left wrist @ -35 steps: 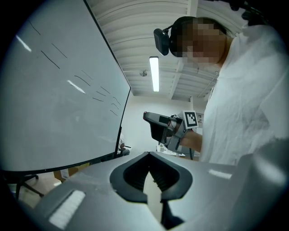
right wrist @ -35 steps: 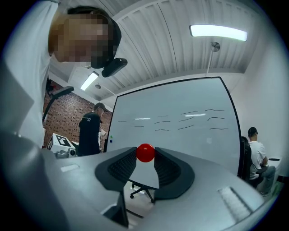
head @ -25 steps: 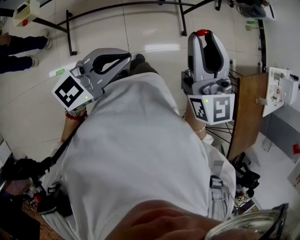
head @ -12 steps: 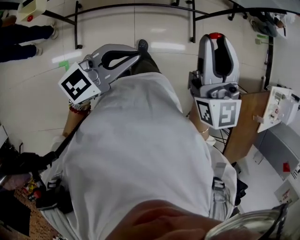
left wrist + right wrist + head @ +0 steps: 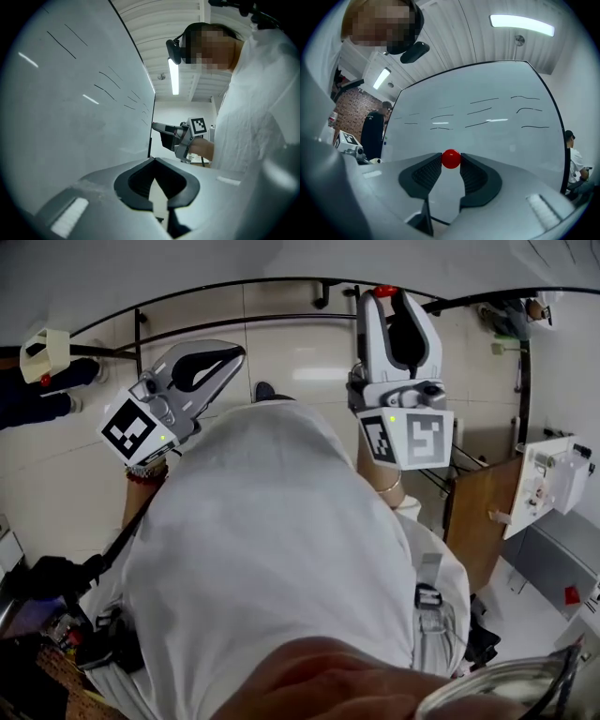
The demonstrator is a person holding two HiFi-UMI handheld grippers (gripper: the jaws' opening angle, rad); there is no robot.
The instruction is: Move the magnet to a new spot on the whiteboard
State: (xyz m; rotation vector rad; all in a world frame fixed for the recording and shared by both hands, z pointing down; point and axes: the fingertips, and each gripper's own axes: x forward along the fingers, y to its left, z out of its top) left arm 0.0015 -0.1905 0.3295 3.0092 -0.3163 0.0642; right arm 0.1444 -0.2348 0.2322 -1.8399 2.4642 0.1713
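Note:
A small red round magnet sits pinched between the tips of my right gripper, which is shut on it. Behind it the whiteboard fills the right gripper view, with short black strokes across its upper part. Whether the magnet touches the board cannot be told. In the head view the right gripper points up at the board's lower edge, the magnet at its tip. My left gripper is held to the left, shut on nothing, close beside the whiteboard.
The board's black stand bars run across the tiled floor below it. A wooden table and a white device stand at the right. One person is at the far left, another sits past the board's right edge.
Both grippers have risen toward the whiteboard. The right gripper, still holding the red magnet, has moved up and left in the head view, and the board's lower edge now shows.

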